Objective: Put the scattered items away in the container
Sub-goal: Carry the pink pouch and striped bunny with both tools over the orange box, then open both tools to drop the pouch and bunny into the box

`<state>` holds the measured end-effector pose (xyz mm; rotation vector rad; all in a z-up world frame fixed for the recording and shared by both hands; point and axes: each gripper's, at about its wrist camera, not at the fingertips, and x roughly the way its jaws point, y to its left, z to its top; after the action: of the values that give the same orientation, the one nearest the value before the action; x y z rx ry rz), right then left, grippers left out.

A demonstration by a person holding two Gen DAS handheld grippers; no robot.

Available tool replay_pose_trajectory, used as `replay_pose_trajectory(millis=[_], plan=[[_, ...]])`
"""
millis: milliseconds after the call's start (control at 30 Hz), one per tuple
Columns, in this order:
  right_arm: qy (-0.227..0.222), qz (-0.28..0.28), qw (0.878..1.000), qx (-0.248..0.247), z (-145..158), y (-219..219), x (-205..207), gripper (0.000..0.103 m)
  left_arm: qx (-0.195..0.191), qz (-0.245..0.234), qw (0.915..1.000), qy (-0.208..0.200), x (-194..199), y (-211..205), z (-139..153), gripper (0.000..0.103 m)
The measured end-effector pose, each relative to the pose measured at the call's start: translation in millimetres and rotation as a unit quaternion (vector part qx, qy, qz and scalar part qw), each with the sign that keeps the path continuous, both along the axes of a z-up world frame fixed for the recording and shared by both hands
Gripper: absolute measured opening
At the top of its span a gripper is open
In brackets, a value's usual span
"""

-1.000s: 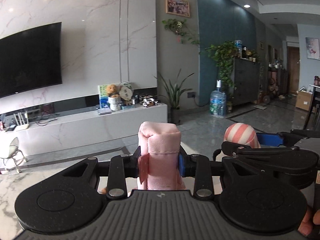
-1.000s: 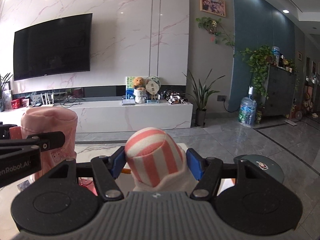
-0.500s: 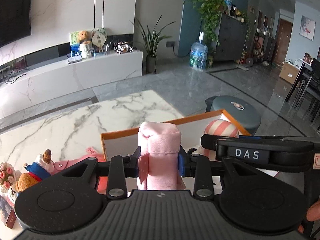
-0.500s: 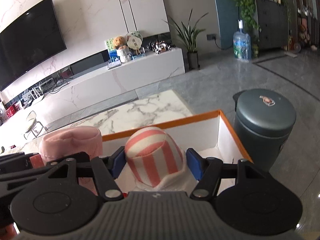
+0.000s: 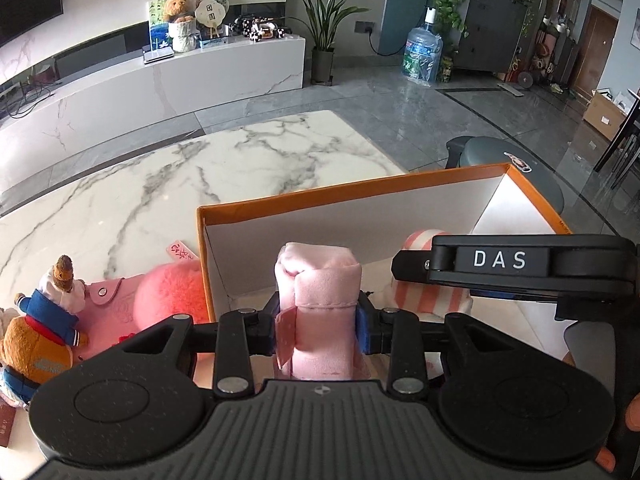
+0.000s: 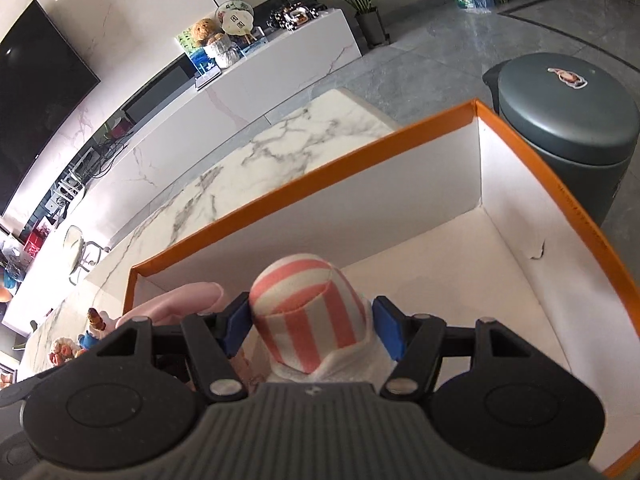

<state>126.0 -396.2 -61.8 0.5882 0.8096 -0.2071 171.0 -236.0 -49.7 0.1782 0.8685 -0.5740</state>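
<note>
The left gripper (image 5: 319, 326) is clamped on a pink roll (image 5: 318, 312) of soft, fleecy cloth, folded over at the top with a stitched hem across its middle; the blue pads press into both its sides. It is held upright over the near left part of the box (image 5: 360, 194), an open carton with an orange rim and white inner walls that sits on the marble table (image 5: 168, 184).

The right gripper (image 6: 310, 330) is closed on a striped toy (image 6: 308, 316), a rounded, plush lump with broad coral and cream stripes and a white base, squeezed between its blue pads. It hangs inside the box (image 6: 520, 200), above the white floor, just right of the pink roll (image 6: 180, 300).

Outside the box's left wall lie a pink pompom (image 5: 172, 292), touching the wall, a pink pouch (image 5: 106, 304) and a bear doll (image 5: 38, 344) in a blue jacket
</note>
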Motion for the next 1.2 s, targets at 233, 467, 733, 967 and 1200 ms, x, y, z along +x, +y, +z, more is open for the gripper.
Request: replay_pose_trajectory(millis=[233, 467, 733, 967, 1200], plan=[[0.013, -0.003, 1.0, 0.017, -11.6, -1.4, 17.9, 0.068, 0.005, 0.005, 0.9999, 0.01, 11.4, -9.6, -3.1, 0.048], [0.007, 0.003, 1.0, 0.012, -13.4, 2.3, 20.4, 0.07, 0.008, 0.005, 0.9999, 0.01, 10.7, -14.3, -3.9, 0.064], [-0.004, -0.004, 1.0, 0.004, -11.3, 2.5, 17.8, 0.076, 0.008, 0.013, 0.9999, -0.001, 4.4, -12.1, 1.8, 0.074], [-0.029, -0.015, 0.999, -0.014, -3.8, 4.3, 7.7, 0.084, 0.004, 0.02, 0.9996, -0.018, -7.4, -5.7, 11.2, 0.075], [-0.048, -0.03, 0.998, -0.032, 2.4, 6.5, -0.9, 0.086, 0.0, 0.034, 0.9988, -0.035, -19.7, 5.1, 22.3, 0.075]])
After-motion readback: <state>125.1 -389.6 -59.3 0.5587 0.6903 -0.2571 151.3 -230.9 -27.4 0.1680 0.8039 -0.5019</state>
